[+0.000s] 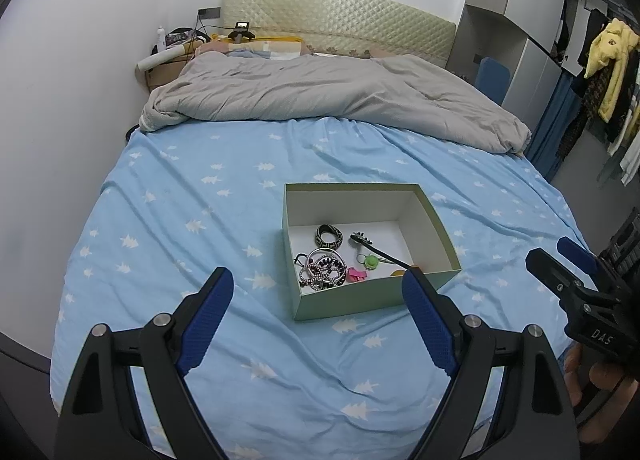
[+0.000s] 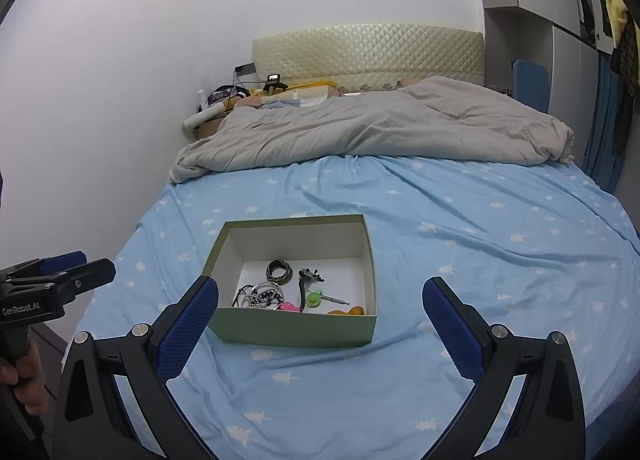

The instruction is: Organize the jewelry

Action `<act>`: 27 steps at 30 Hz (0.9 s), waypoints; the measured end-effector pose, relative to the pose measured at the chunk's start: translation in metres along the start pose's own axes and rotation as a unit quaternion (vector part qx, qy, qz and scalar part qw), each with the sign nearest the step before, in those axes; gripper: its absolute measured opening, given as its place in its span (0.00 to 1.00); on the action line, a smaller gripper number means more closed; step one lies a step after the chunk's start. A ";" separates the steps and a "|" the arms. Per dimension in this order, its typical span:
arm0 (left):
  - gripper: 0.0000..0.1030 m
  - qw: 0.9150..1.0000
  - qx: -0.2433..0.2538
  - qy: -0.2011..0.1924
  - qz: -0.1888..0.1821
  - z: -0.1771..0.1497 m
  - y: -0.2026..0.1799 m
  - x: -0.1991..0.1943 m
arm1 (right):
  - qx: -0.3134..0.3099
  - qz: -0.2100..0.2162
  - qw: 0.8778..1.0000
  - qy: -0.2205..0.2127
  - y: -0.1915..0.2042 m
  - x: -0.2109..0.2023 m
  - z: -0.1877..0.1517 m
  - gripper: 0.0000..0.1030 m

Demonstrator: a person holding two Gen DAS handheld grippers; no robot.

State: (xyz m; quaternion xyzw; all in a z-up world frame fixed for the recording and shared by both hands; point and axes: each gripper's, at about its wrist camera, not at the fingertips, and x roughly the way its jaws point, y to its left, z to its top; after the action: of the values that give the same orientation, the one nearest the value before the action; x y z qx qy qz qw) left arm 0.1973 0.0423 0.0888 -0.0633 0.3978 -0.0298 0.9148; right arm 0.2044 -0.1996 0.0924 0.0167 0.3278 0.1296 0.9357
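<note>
both tongs spread wide and hold nothing: left tongs (image 1: 318, 284), right tongs (image 2: 320, 296). we hover over the bed sheet (image 1: 160, 220). the box (image 2: 296, 330) sits just ahead of the tips, jewelry (image 1: 322, 270) piled loose inside, none on the sheet. fits either all gathered or about to be sorted out, we can't tell which, so no move called yet.

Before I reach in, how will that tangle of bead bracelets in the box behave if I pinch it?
The bead bracelets look looped together, so several would probably lift at once. Strung beads likely sag and swing. Smooth round beads may slip from the jaws.
</note>
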 end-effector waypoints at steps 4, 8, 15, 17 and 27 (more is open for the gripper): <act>0.84 1.000 0.001 0.000 0.000 0.001 -0.001 0.000 | -0.004 -0.004 1.000 0.002 0.004 0.000 -0.001 1.00; 0.84 1.000 0.002 -0.005 -0.001 0.002 -0.003 -0.002 | -0.016 -0.006 1.000 -0.003 0.011 -0.004 0.000 1.00; 0.84 1.000 0.005 -0.006 0.000 0.001 -0.004 -0.003 | -0.011 0.001 1.000 -0.004 0.011 -0.005 0.001 1.00; 0.84 1.000 0.004 -0.006 -0.001 0.000 -0.004 -0.003 | -0.008 0.002 1.000 -0.003 0.010 -0.005 0.000 1.00; 0.84 1.000 0.002 -0.006 -0.001 0.001 -0.003 -0.006 | -0.009 0.000 1.000 -0.003 0.010 -0.003 -0.001 1.00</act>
State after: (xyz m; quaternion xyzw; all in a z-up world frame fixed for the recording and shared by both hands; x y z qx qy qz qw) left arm 0.1943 0.0405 0.0941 -0.0617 0.3922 -0.0309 0.9173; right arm 0.1990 -0.1904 0.0950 0.0085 0.3234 0.1321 0.9369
